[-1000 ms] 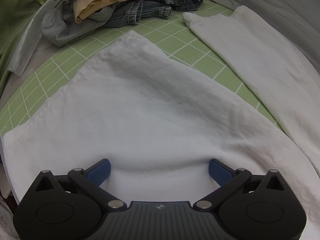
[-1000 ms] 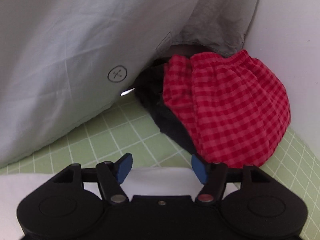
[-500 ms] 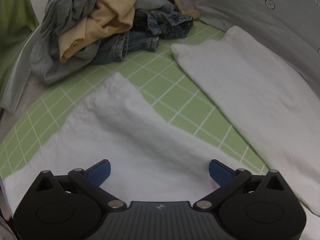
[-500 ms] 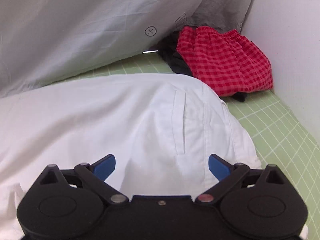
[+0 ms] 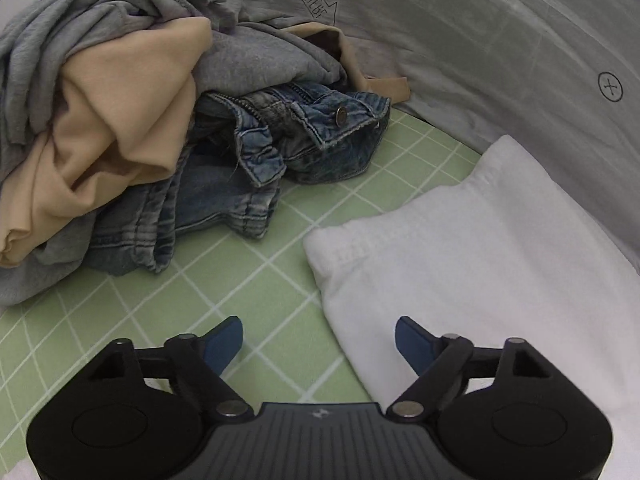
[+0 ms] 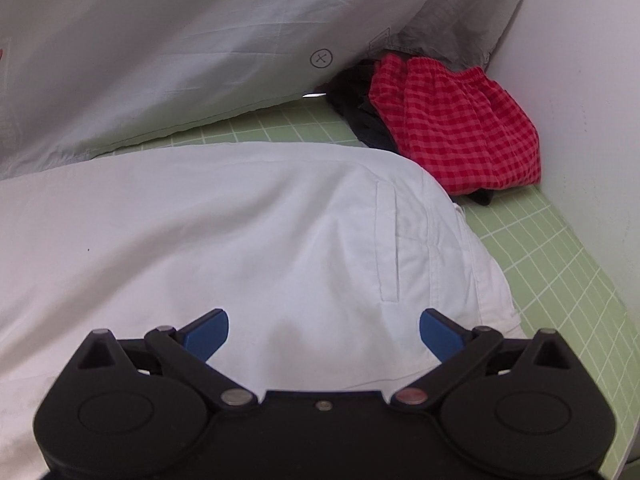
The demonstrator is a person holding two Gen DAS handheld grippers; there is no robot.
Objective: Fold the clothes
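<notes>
Left wrist view, nearest first: the left tool [image 5: 319,338] hangs wide apart, gripping nothing, one finger over the green grid mat [image 5: 256,280], the other over the hem of the white trousers [image 5: 460,248]. Beyond lies a heap of jeans [image 5: 256,152], tan and grey clothes. On the right wrist view, the right tool [image 6: 324,328] is equally wide and empty above the trousers' pocket end, with a red checked garment [image 6: 452,128] farther back. Likely risk: pinching only the top layer, so the fold drags crooked or bunches.
</notes>
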